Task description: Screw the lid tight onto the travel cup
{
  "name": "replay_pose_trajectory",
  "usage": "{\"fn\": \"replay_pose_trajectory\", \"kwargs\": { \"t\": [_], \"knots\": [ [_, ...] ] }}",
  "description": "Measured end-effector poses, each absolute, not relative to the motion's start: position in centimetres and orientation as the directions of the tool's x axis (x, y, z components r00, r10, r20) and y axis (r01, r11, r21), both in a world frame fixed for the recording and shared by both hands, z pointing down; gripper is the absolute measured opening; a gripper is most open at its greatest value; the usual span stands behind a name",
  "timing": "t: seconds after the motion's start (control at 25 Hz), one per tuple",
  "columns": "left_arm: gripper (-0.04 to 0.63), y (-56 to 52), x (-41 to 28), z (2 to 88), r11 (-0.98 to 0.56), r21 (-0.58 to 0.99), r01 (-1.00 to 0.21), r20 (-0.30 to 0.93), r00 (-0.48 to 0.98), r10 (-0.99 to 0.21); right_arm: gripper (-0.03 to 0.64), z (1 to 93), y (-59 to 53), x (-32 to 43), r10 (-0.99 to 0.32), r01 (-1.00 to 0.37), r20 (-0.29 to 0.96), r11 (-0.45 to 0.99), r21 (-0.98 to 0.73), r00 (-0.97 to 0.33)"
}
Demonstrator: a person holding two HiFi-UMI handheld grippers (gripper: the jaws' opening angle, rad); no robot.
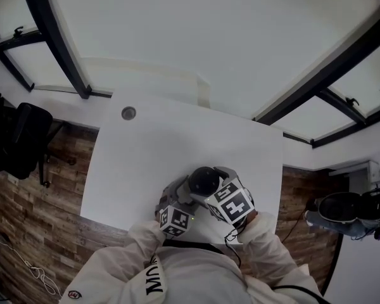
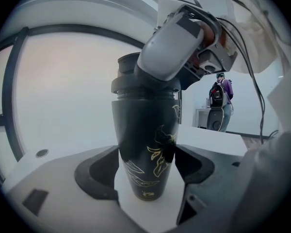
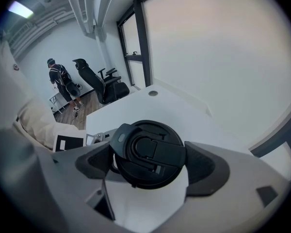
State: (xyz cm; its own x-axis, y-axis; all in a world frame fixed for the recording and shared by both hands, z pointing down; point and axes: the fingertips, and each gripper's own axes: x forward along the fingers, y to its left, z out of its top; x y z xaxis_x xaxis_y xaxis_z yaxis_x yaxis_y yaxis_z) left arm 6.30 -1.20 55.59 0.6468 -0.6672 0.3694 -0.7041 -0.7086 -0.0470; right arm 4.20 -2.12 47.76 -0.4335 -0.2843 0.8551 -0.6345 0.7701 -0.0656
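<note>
The black travel cup (image 2: 145, 144) with gold leaf drawings stands upright near the front edge of the white desk (image 1: 152, 151), close to the person. The left gripper (image 2: 146, 166) is spread wide around the cup's lower body, its pads just beside the sides. The right gripper (image 3: 148, 164), set over the top, clamps the black flip lid (image 3: 148, 152) seated on the cup's mouth.

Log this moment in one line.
left claw: open around travel cup | right claw: shut on lid | travel cup: upright on table
</note>
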Motion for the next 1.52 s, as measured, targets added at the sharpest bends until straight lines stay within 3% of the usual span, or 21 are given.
{"fn": "replay_pose_trajectory", "kwargs": {
  "t": [0.68,1.2,1.52],
  "knots": [
    [0.365,-1.5,6.5,55.6,-0.679,-0.078,-0.73,0.337,0.622,-0.707,0.433,48.9,-1.6,3.6,-0.226,-0.578,0.899,0.815,-0.036,-0.375],
    [0.36,-1.5,6.2,55.7,-0.605,-0.076,-0.793,0.336,0.551,-0.764,0.433,49.0,-2.2,4.0,-0.342,-0.779,0.885,0.626,-0.036,-0.315],
    [0.36,-1.5,6.3,55.7,-0.614,-0.063,-0.787,0.339,0.561,-0.755,0.433,49.0,-2.1,3.9,-0.326,-0.773,0.881,0.631,-0.068,-0.343]
  ]
}}
